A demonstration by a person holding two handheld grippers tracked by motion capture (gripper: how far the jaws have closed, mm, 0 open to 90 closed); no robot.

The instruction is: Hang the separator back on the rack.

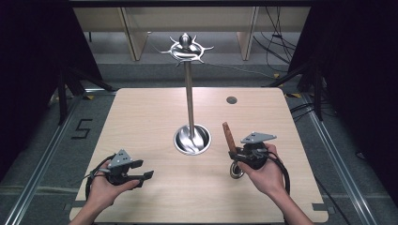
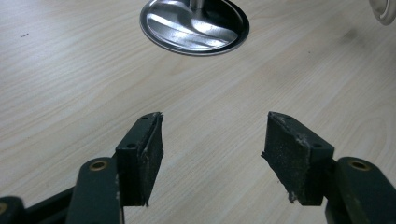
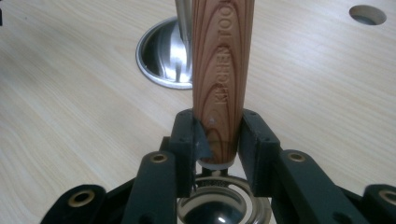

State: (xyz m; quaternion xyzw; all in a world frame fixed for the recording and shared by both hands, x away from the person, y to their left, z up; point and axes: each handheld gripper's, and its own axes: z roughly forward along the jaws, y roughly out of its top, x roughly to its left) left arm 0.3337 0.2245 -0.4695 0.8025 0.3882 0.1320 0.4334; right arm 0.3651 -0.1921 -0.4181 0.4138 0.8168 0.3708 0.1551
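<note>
A kitchen tool with a wooden handle (image 1: 228, 137) and a round metal head (image 1: 236, 169) is held at the table's near right. My right gripper (image 1: 234, 153) is shut on the handle's lower end (image 3: 223, 70), just above the metal ring head (image 3: 219, 205). The handle tilts up and away toward the stand. A steel hanging stand rises mid-table from a round base (image 1: 192, 139) on a thin pole (image 1: 189, 98) to a crown of hooks (image 1: 187, 47). My left gripper (image 1: 144, 169) hovers open at the near left, with nothing between its pads (image 2: 142, 158), and it faces the base (image 2: 194, 25).
The light wooden table (image 1: 141, 117) has a small round hole (image 1: 231, 100) at its back right, which is also in the right gripper view (image 3: 367, 14). Dark curtains, floor rails and cables surround the table. Bare wood lies between the two grippers.
</note>
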